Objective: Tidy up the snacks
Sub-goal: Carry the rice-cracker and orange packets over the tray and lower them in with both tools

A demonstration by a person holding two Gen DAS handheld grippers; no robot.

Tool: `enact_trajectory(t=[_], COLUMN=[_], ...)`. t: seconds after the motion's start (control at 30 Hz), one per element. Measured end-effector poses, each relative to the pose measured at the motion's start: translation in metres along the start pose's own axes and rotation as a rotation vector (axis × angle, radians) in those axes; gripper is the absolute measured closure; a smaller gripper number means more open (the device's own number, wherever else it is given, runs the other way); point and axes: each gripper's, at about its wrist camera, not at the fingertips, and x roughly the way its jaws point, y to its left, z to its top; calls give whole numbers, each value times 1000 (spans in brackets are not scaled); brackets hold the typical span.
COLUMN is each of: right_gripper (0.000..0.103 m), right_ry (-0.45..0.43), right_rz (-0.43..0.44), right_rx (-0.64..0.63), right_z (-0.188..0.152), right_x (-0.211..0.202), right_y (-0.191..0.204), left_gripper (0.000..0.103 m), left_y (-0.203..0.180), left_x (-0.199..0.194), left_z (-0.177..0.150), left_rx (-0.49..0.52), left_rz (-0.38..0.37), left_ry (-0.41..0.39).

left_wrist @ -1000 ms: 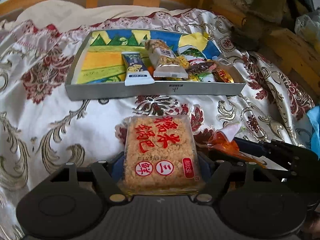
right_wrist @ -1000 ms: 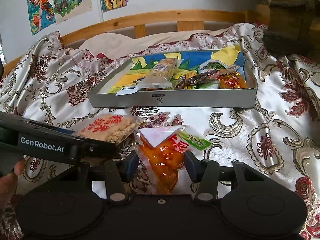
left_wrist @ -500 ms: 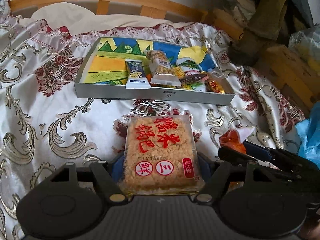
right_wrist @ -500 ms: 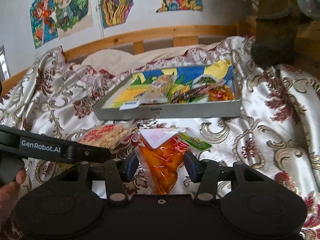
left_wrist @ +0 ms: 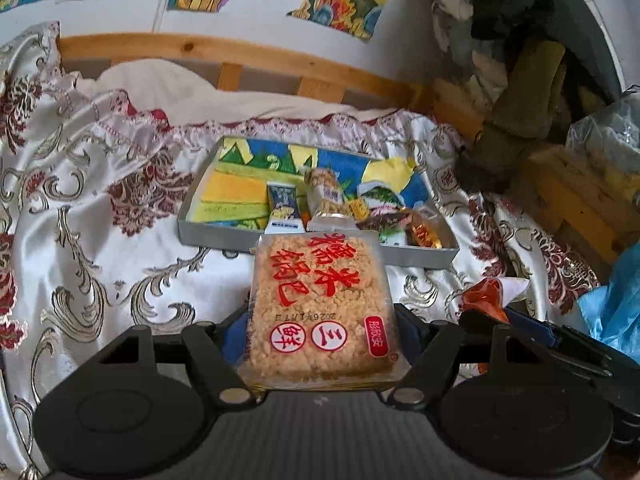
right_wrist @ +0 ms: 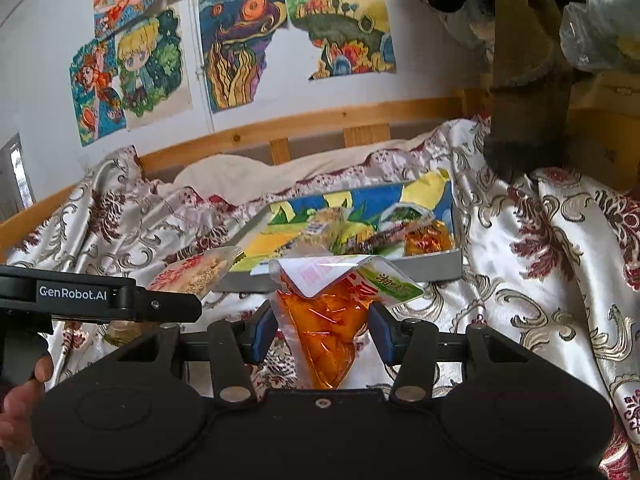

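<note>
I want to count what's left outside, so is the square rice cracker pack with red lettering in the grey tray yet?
Out. The square rice cracker pack sits clamped in the left gripper jaws, short of the grey tray.

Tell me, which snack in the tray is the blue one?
The small dark blue packet, lying against the near wall of the tray, left of the clear bag of pale puffs. The other packets there are pale, green, brown or orange.

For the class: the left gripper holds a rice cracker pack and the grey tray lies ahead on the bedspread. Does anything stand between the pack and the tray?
Nothing visible does. Between the rice cracker pack and the tray lies only bare bedspread. The tray's near right part already holds snacks; its left part is free.
</note>
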Motion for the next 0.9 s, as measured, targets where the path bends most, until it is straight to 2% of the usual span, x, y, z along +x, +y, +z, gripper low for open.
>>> enact_trajectory(t=[0.43,0.53,0.63,0.77,0.9], right_gripper=[52,52,52,52,52], right_ry=[-30,-40,-57,-83,-106], right_rz=[19,19,24,25,28], right_rx=[-6,-1,31,39,46], right_z=[1,3,7,16,24], right_x=[4,8,14,26,41], right_y=[3,3,-1,-1,-1], left_gripper=[27,27,27,27,27], left_y=[-1,-3,-4,-2,7], left_x=[-1,4,9,20,37], left_z=[3,5,7,19,40], left_rx=[8,29,8,2,-7], left_rz=[6,31,36,40,93], left_ry=[-73,-92,-117,-151,-202])
